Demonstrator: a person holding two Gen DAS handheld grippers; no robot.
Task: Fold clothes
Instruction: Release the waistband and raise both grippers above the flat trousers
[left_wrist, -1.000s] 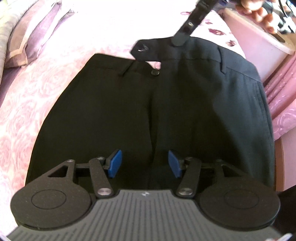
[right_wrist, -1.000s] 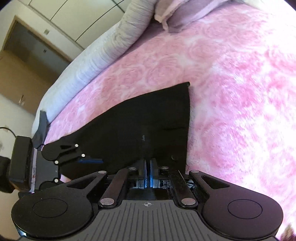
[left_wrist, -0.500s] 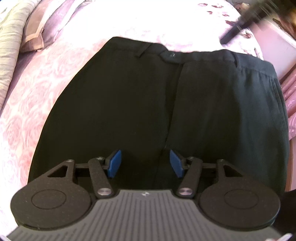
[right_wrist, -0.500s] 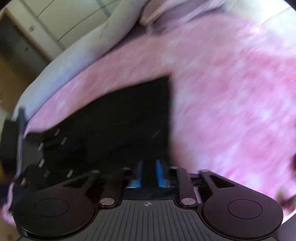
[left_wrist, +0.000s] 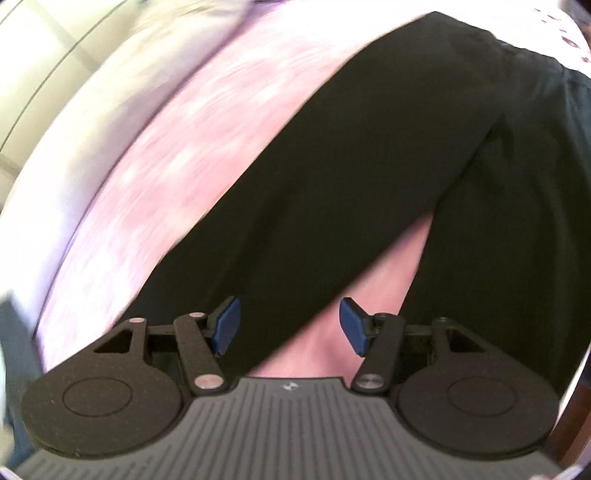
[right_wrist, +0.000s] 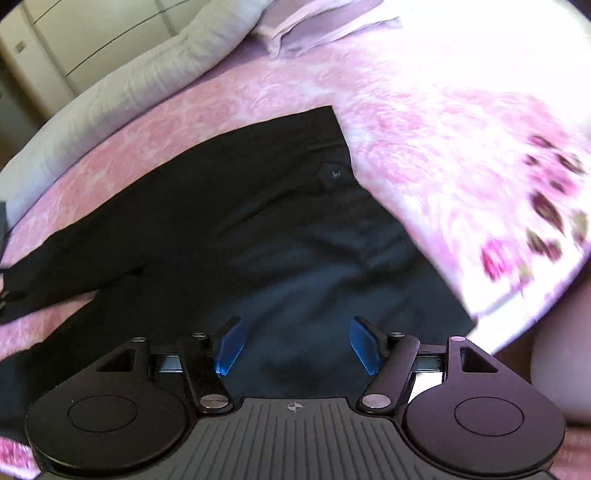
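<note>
The left tongs (left_wrist: 290, 325) are spread wide with nothing between the blue pads, hanging over the fork where the two legs of the black trousers (left_wrist: 369, 166) part and the pink bedspread (left_wrist: 177, 158) shows through. The right tongs (right_wrist: 297, 345) are spread too — empty, over the seat of the trousers. The trousers lie flat on the rose-patterned bedspread, waistband toward the far side. Beyond them — a grey bolster (right_wrist: 122, 92), a mauve pillow (right_wrist: 314, 26), and pale cupboard doors (right_wrist: 74, 40) at the wall.
</note>
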